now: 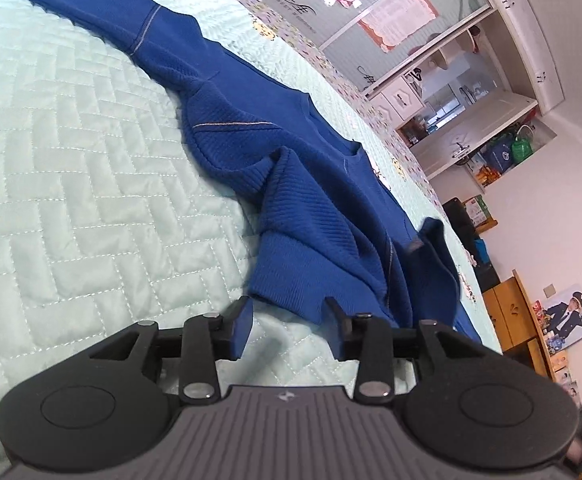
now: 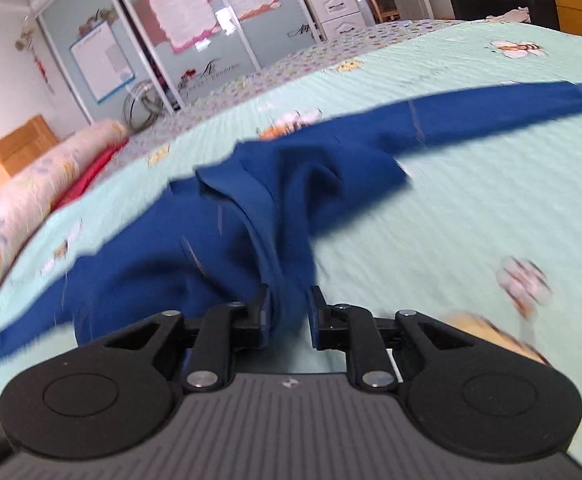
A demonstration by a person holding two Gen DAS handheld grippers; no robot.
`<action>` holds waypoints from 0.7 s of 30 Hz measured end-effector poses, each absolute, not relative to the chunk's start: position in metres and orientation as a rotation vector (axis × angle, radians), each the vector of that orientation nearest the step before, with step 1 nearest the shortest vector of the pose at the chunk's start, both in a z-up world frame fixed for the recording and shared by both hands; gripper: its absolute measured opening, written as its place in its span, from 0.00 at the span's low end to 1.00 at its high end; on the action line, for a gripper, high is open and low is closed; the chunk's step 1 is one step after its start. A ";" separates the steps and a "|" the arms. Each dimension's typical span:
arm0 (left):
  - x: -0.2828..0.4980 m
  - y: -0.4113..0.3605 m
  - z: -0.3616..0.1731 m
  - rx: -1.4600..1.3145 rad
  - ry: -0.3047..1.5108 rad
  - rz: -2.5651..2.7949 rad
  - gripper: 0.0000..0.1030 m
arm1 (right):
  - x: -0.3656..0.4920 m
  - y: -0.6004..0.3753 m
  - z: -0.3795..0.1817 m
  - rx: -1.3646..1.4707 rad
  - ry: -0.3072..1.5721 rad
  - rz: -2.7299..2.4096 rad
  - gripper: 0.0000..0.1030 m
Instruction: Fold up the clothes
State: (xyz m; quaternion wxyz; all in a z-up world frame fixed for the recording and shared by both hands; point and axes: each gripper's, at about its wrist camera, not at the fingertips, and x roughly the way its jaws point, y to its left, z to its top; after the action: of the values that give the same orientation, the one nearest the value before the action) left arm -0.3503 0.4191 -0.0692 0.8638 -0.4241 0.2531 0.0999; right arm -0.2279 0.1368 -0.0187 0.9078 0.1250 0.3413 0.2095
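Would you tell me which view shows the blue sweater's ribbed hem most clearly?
The left wrist view: the ribbed hem of the blue sweater is sharp, just ahead of the fingers. The right wrist view is motion-blurred, so the sweater shows only as bunched blue cloth.

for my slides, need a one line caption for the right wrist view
Right gripper closed on a bunched fold of the blue sweater, which lies crumpled on the mint quilted bedspread.

left tongs [image 1: 287,322]: parted, empty | blue sweater [image 1: 291,184]: rumpled (hem nearest) | on quilted bedspread [image 1: 71,168]

Mint quilted bedspread [image 1: 71,152] — mirrored wardrobe doors [image 2: 163,36], wooden dresser [image 2: 579,4] beyond.
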 end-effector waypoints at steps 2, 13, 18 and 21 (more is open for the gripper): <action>-0.352 0.417 -0.068 -0.875 0.534 0.220 0.40 | -0.240 0.130 -0.015 0.225 0.678 0.421 0.22; -0.313 0.413 -0.060 -0.816 0.589 0.287 0.63 | -0.198 0.235 0.019 -0.140 0.378 0.579 0.76; -0.297 0.415 -0.059 -0.815 0.600 0.300 0.76 | -0.127 0.294 -0.019 -0.282 0.574 0.485 0.42; -0.308 0.418 -0.061 -0.853 0.580 0.286 0.75 | -0.105 0.265 -0.021 -0.074 0.665 0.470 0.10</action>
State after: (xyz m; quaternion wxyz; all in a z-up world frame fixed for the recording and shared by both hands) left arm -0.3079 0.4181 -0.0609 0.8602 -0.4063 0.2763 0.1364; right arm -0.1055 0.2652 -0.0213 0.9176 -0.0362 0.3232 0.2286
